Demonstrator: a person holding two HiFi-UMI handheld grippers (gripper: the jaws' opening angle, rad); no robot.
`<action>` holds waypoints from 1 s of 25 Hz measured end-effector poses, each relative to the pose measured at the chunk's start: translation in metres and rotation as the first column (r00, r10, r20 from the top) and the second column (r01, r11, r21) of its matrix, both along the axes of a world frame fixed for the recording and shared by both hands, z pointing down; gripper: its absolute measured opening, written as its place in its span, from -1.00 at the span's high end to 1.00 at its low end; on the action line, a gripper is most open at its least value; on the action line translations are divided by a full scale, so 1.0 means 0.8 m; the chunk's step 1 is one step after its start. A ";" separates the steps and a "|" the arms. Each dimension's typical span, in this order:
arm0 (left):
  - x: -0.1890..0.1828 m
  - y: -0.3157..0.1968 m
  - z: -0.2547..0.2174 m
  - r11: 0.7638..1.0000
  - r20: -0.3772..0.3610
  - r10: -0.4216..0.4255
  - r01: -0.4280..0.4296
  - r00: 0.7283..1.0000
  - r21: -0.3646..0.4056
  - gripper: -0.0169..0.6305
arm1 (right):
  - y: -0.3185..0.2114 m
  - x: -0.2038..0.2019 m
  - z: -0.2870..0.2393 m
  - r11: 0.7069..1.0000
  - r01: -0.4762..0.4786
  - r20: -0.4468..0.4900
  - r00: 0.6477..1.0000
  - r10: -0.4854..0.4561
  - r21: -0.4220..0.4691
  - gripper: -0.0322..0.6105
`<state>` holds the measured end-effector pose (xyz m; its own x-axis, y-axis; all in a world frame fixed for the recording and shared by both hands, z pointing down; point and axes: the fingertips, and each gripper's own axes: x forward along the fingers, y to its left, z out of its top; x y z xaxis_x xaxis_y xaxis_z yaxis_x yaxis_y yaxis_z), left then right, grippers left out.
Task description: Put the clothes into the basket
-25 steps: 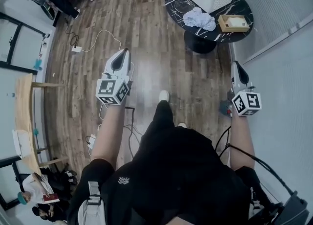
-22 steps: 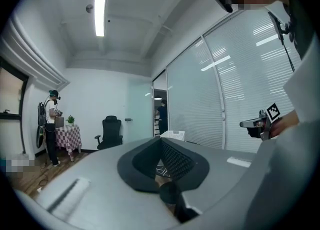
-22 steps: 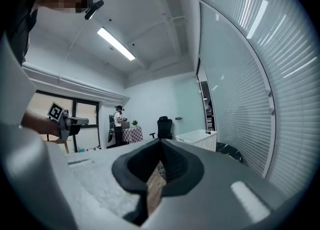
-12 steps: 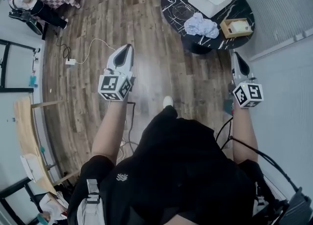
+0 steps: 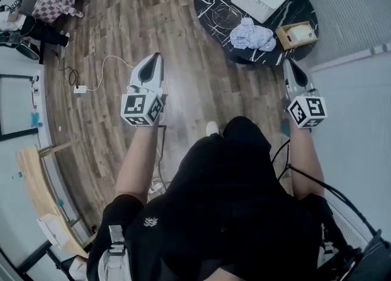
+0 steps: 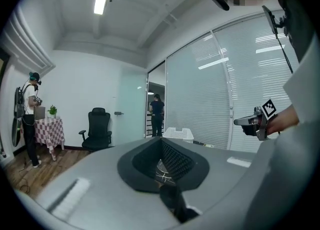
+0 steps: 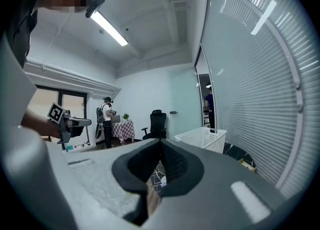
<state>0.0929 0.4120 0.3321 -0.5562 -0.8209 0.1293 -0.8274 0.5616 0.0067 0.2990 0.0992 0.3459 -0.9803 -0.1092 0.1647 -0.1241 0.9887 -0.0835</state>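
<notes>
- The clothes are seen as one crumpled pale bundle lying on the round black marbled table, near its front edge.
- The white basket is set on the same table, just behind the bundle and apart from it; nothing is seen inside it.
- A small wooden box is placed at the table's right edge, just beside the clothes.
- The left gripper is held in the air over the wooden floor, well apart from the table. In the left gripper view its jaws are brought together at the tips, and nothing is clamped between them.
- The right gripper is held just short of the table's near edge, close to the box. In the right gripper view its jaws are likewise closed on nothing.
- The basket is seen ahead in the right gripper view.
</notes>
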 end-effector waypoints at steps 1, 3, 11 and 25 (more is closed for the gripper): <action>-0.007 -0.006 -0.001 1.000 0.000 0.007 -0.007 1.000 0.005 0.93 | -0.004 -0.005 0.001 1.000 -0.007 -0.001 1.000 0.007 -0.001 0.89; -0.023 -0.020 -0.003 1.000 0.004 0.022 -0.023 1.000 0.011 0.93 | -0.014 -0.018 0.004 1.000 -0.023 0.000 1.000 0.023 -0.004 0.90; -0.103 -0.078 -0.008 0.999 0.036 0.032 -0.032 0.999 0.000 0.93 | -0.073 -0.101 0.019 0.998 -0.054 0.039 0.998 0.055 -0.025 0.89; -0.284 -0.247 -0.026 0.997 0.055 0.054 -0.051 0.997 -0.054 0.93 | -0.248 -0.261 0.010 0.993 -0.116 0.085 0.989 0.117 -0.022 0.89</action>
